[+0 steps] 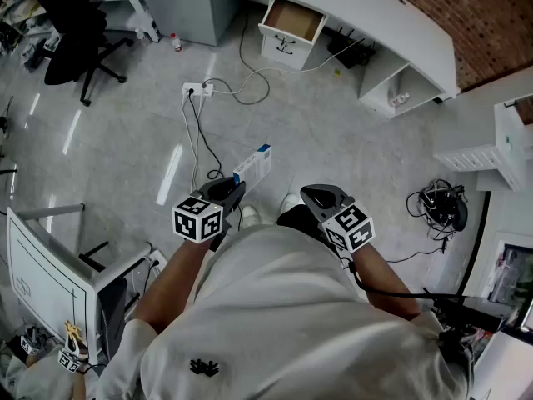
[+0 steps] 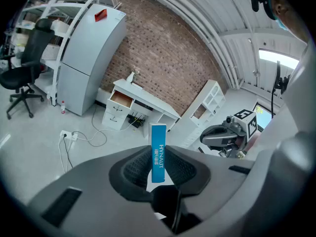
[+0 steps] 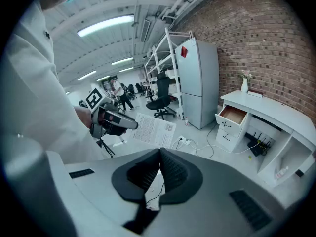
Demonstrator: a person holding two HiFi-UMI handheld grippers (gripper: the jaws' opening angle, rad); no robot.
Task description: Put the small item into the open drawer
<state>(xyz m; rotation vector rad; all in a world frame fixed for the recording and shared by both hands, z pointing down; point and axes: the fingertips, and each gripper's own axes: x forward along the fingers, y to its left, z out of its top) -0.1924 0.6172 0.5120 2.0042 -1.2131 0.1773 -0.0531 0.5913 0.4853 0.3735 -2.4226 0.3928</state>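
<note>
Left tongs (image 2: 158, 156) clamp blue box (image 2: 158, 136), lower end hidden | right tongs (image 3: 159, 153) closed, empty | open drawer (image 1: 293, 19) well apart

- Reads as an open-plan office or lab workspace rather than a home.
- Has a long white curved desk (image 1: 375, 15) with an open drawer (image 1: 291, 19), set against a bare brick wall (image 1: 475, 15).
- Holds a black swivel chair (image 1: 71, 23) on a polished grey floor (image 1: 333, 132).
- Shows a power strip (image 1: 198, 90) with cables trailing loose across that floor.
- Keeps a tall grey cabinet (image 2: 89, 63) beside white storage racks (image 3: 165, 48).
- Runs long strip lights (image 3: 106, 26) overhead, with more chairs and standing people far back in the right gripper view.
</note>
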